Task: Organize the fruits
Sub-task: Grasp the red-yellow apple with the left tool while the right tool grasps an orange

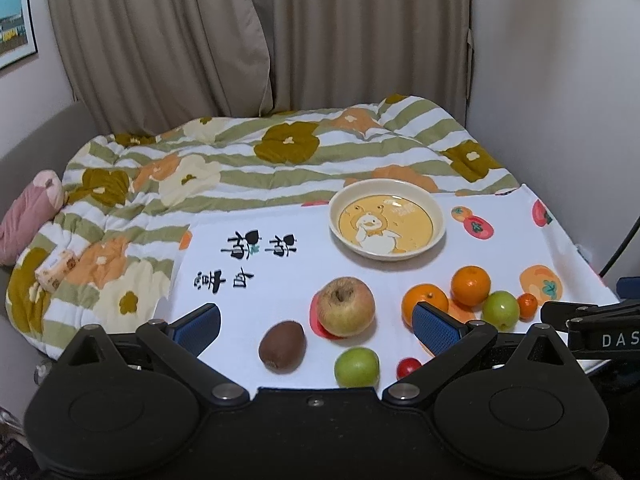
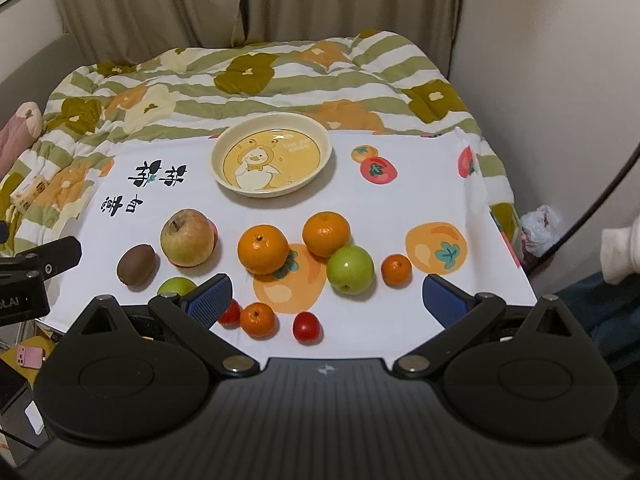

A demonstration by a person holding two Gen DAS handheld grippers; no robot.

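Both tools are hanging over the near edge of the white cloth [image 2: 400, 208], which is laid on a bed with a flowery quilt [image 2: 248, 76]. The left tool [image 1: 316, 322] has its blue pads spread wide with nothing between them, same deal with the right tool [image 2: 326, 296]. The duck plate [image 2: 272, 156] sits empty at the far side. Nearer: an apple [image 2: 187, 242] with a kiwi [image 2: 136, 264] just left of it, two big oranges [image 2: 263, 249] side by side, a green fruit [image 2: 351, 269] touching the right orange, a second green one [image 1: 357, 367] near the left tool, plus small oranges [image 2: 259, 320] and cherry tomatoes [image 2: 306, 328] closest to the edge.
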